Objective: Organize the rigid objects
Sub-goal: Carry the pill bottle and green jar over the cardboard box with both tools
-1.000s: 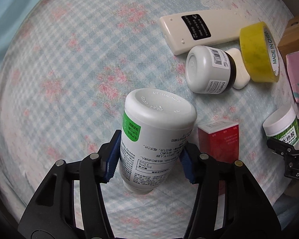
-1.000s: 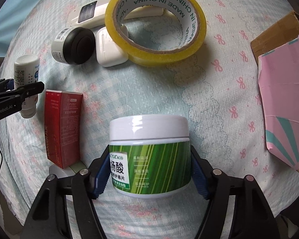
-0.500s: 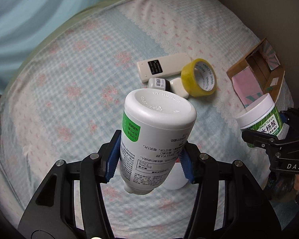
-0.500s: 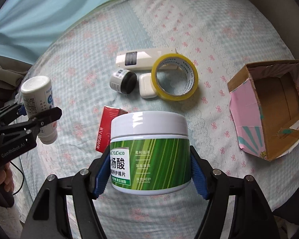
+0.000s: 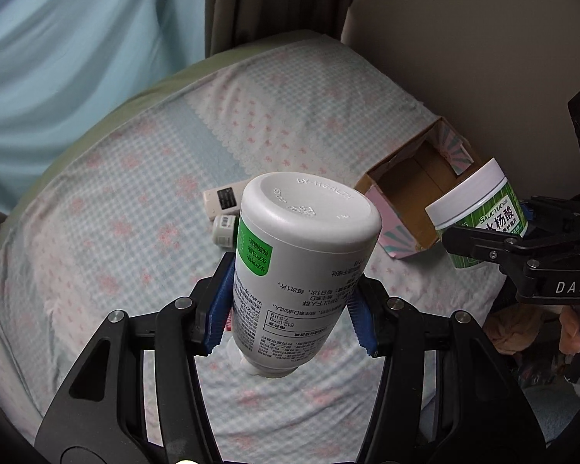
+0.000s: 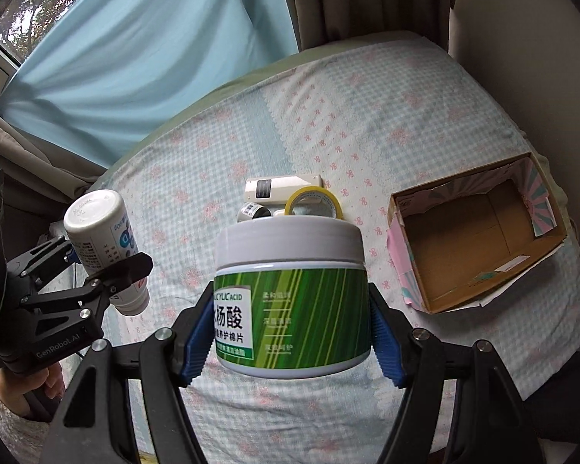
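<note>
My left gripper [image 5: 290, 309] is shut on a white pill bottle [image 5: 297, 270], held upside down high above the bed; it also shows in the right wrist view [image 6: 104, 243]. My right gripper [image 6: 290, 340] is shut on a green-and-white jar [image 6: 290, 297], upright, lifted above the bed; the jar also shows at the right of the left wrist view [image 5: 479, 216]. An open, empty cardboard box [image 6: 479, 243] lies on the bed to the right, also in the left wrist view [image 5: 413, 201].
A white remote [image 6: 282, 187], a yellow tape roll [image 6: 313, 201] and a small black-and-white jar [image 6: 253, 210] lie together mid-bed on the checked floral sheet [image 6: 386, 116]. Curtains [image 6: 135, 58] hang behind and a wall stands to the right.
Both grippers have risen well above the bed with their loads; the objects on the sheet look smaller and the whole box has come into view. The red box is now hidden.
</note>
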The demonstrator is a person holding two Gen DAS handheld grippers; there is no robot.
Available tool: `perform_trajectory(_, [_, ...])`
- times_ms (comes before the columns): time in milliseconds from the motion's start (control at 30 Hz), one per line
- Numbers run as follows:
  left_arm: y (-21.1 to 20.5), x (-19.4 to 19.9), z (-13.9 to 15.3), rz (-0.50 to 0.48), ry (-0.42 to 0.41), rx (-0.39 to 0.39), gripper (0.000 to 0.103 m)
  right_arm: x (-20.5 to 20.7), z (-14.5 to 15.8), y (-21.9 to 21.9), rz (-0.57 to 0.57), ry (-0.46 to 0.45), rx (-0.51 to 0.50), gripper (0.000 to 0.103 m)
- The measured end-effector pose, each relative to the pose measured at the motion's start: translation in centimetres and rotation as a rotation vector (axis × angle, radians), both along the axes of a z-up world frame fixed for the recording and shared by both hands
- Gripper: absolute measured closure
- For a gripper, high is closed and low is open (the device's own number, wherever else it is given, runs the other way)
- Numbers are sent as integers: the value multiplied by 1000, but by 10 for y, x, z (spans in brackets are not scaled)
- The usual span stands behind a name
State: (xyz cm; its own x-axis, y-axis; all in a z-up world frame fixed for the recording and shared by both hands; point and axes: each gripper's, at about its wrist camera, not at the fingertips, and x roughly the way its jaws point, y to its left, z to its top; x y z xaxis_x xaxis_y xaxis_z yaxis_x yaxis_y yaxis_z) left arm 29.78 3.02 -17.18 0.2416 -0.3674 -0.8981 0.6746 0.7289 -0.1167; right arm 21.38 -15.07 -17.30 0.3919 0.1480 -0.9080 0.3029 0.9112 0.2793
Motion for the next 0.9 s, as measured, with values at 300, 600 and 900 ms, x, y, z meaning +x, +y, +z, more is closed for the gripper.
perform_trajectory(300, [-106,-40,13,96,12,-47,53,-27,15,-111,65,-39,-23,36])
perform_trajectory(600, [-228,-56,-33,192,126,-61,53,-32,-3,-243,153,-11,-87,36])
perform_trajectory(900, [-320,-45,-105,227,258,-15,54,-16,-58,-328,170,61,-78,36])
